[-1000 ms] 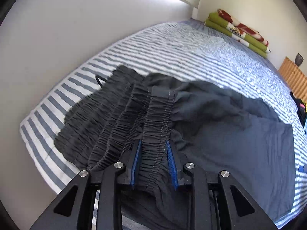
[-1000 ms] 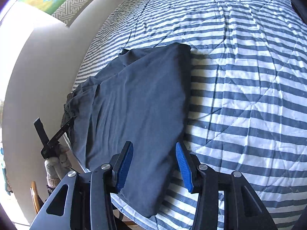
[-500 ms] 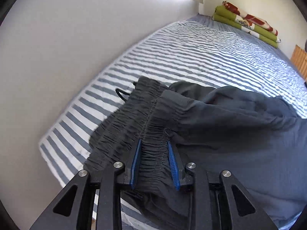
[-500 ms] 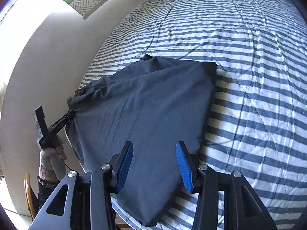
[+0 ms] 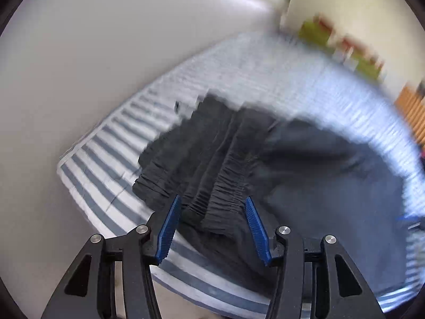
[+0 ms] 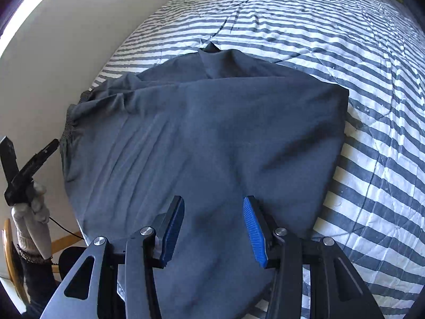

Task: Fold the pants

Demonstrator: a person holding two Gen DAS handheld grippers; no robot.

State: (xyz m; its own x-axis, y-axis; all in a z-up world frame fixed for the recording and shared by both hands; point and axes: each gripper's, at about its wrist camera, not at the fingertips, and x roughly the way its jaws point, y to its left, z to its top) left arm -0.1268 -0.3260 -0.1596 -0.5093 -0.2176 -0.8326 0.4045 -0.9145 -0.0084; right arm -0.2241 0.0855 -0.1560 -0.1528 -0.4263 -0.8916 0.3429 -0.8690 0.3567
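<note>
Dark grey pants (image 5: 318, 186) lie folded on the striped bed cover (image 5: 106, 175). Their gathered elastic waistband (image 5: 228, 175) rests bunched near the bed's corner. My left gripper (image 5: 212, 226) is opening; the waistband lies between its blue pads (image 5: 170, 226) without being pressed. The left wrist view is blurred by motion. In the right wrist view the pants (image 6: 212, 133) spread flat, folded edge to the right. My right gripper (image 6: 212, 228) hovers open just above the cloth near the bed's front edge, with nothing pinched.
A gloved hand (image 6: 32, 212) holds the left gripper at the pants' waist end. A white wall (image 5: 106, 53) borders the bed. Folded green and red blankets (image 5: 345, 50) lie at the far end. A wooden chair (image 6: 10, 252) stands off the bed's corner.
The left jaws have spread and let go of the waistband, which now lies on the bed. The right gripper has rolled and shifted further over the pants.
</note>
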